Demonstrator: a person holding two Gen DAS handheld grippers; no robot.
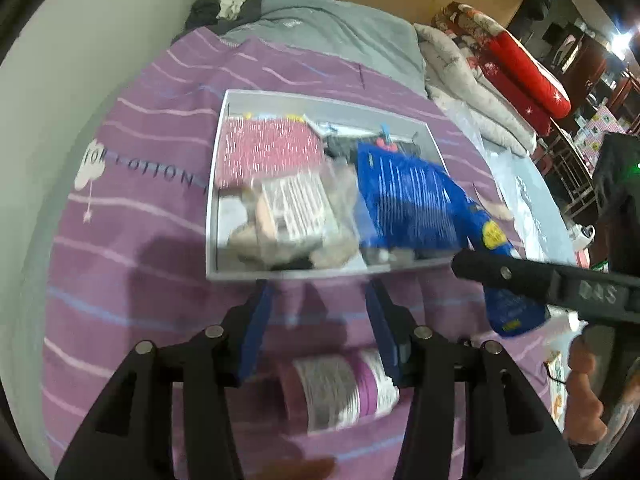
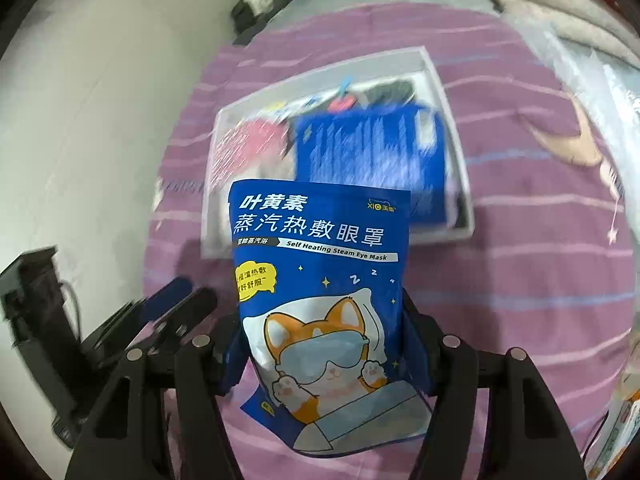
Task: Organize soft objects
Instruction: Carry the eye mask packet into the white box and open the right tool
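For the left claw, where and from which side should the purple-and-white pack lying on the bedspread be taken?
Grip the purple-and-white pack across its short width, coming straight down from above. It lies flat on the bedspread, directly under the open left claw, with free cloth on both sides.

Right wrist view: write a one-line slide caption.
Right gripper holds a blue eye-mask pouch above the white tray.

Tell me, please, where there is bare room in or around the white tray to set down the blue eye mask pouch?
The white tray is crowded: a pink pack, a pale packet and a blue pack cover most of it. Only its near left corner looks bare. The purple striped bedspread left of the tray, toward the wall, is free.
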